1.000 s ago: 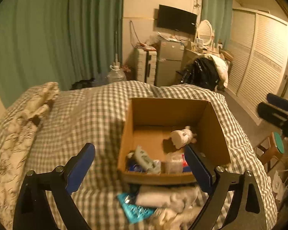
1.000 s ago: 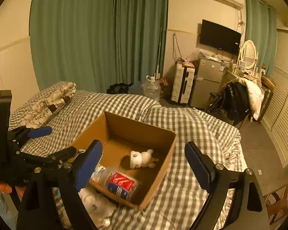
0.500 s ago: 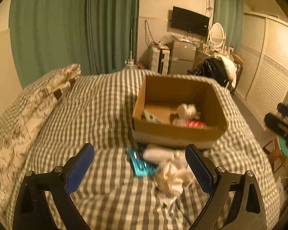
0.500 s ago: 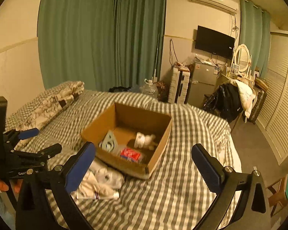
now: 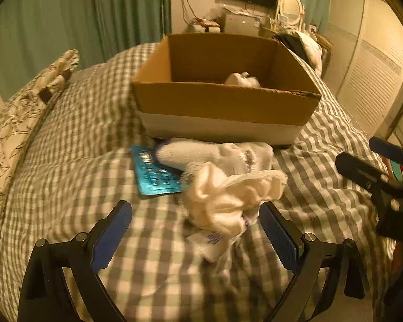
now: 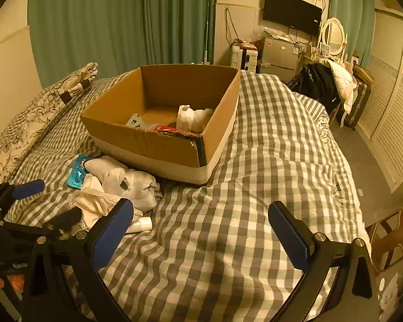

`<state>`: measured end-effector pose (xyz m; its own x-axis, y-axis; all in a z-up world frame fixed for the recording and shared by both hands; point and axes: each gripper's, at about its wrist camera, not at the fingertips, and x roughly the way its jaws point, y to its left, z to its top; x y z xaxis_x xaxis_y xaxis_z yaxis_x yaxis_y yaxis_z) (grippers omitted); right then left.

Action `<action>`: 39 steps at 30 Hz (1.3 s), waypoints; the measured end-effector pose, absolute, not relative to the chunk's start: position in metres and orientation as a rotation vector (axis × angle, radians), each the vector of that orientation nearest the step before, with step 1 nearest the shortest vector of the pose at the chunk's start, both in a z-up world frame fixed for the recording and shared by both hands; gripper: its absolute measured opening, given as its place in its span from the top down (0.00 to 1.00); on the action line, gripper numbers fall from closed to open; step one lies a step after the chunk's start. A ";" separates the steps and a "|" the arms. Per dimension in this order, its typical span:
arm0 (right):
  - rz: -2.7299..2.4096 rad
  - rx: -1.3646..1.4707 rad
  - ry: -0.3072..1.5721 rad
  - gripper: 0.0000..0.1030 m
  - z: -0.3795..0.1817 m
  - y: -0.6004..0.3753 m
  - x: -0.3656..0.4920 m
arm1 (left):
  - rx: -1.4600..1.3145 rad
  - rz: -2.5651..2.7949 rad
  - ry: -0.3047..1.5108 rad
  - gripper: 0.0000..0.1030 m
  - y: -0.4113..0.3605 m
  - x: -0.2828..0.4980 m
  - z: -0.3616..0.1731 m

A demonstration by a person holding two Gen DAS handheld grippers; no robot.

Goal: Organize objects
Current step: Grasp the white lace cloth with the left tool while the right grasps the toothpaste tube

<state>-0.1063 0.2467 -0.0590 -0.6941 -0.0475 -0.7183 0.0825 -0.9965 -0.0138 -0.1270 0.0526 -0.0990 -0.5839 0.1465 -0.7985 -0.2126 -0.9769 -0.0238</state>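
Note:
A cardboard box (image 5: 223,99) sits on the checked bed; it also shows in the right wrist view (image 6: 158,139), holding a white toy (image 6: 193,118), a red-labelled item and a pale packet. In front of it lie a white sock (image 5: 217,155), crumpled cream cloth (image 5: 228,198), a teal packet (image 5: 153,174) and a small white tube (image 5: 209,244). My left gripper (image 5: 196,230) is open, low over the bed, its jaws either side of the cloth. My right gripper (image 6: 201,228) is open and empty over bare bedding, right of the pile (image 6: 121,185).
A floral pillow (image 6: 40,118) lies along the bed's left side. Beyond the bed stand green curtains, a small fridge (image 6: 279,53), a TV and a chair draped with clothes (image 6: 325,86). A stool (image 6: 389,230) stands by the bed's right edge.
Both grippers have drawn back from the box and dropped lower toward the bed. The left one now sits close over the cloth pile. Both stayed open.

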 end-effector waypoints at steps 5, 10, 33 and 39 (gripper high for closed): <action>-2.819 1.230 0.034 0.02 -0.066 0.247 -0.110 | -1.305 2.632 0.149 0.06 0.071 -0.146 -0.108; -2.836 1.212 -0.011 0.02 -0.061 0.254 -0.107 | -1.359 2.542 0.153 0.59 0.078 -0.148 -0.120; -2.514 1.358 0.624 0.02 -0.121 0.143 -0.115 | -1.350 2.723 0.001 0.85 -0.024 -0.110 -0.082; -2.456 1.383 0.721 0.05 -0.139 0.116 -0.125 | -1.344 2.713 -0.046 0.85 -0.035 -0.110 -0.086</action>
<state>-0.1253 0.1158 -0.1386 -0.5272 0.0385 -0.8489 0.4266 -0.8520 -0.3036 -0.1103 -0.0346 -0.0858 -0.6009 0.1152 -0.7909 -0.0882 -0.9931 -0.0776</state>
